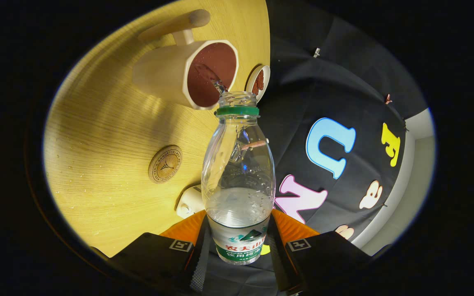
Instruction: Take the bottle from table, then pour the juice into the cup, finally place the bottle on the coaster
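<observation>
1. Gripper [237,246] — both fingers are clamped on the lower labelled body of the bottle [238,181], one each side. We read the hold as firm; don't slacken it mid-pour.
2. The bottle is uncapped and tipped over toward the cup [187,70]. The liquid inside looks clear and sits pooled near the fingers, so a fair amount is left to go.
3. Just beside the bottle, on the table [97,135], is a small white cap-like object [189,201]; we can't say for sure what it is. Keep the bottle base clear of it.
4. The coaster [165,164] lies flat on the table between that object and the cup, bare. That's the final spot, not yet due.
5. At the mouth, a thin stream is leaving the bottle and landing inside the cup's reddish-brown interior. The neck sits over the rim's near edge, close to the margin.
6. Advice — raise the tilt slowly, keep the mouth centred over the opening rather than its lip, and watch for glugging as air enters.
7. Beyond the cup, a small round dish [259,80] is near the table edge; not part of our task.
</observation>
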The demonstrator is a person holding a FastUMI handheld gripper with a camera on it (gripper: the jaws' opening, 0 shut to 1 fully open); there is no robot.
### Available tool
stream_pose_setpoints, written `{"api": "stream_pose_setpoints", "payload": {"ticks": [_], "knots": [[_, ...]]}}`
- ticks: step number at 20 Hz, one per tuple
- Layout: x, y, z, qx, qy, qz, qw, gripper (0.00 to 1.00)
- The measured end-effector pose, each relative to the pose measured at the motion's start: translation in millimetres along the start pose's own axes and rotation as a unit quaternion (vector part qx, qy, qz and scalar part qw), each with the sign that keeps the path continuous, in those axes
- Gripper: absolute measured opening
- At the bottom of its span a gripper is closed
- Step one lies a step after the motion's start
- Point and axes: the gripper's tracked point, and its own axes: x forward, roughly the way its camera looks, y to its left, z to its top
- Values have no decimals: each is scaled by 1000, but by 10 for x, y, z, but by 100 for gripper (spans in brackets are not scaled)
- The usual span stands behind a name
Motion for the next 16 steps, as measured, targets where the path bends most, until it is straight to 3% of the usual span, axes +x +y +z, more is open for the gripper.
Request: {"api": "stream_pose_setpoints", "payload": {"ticks": [10,16], "knots": [[-10,-142,67,-56,-14,-31,998,68],[-15,-286,137,-110,-35,-72,991,68]]}}
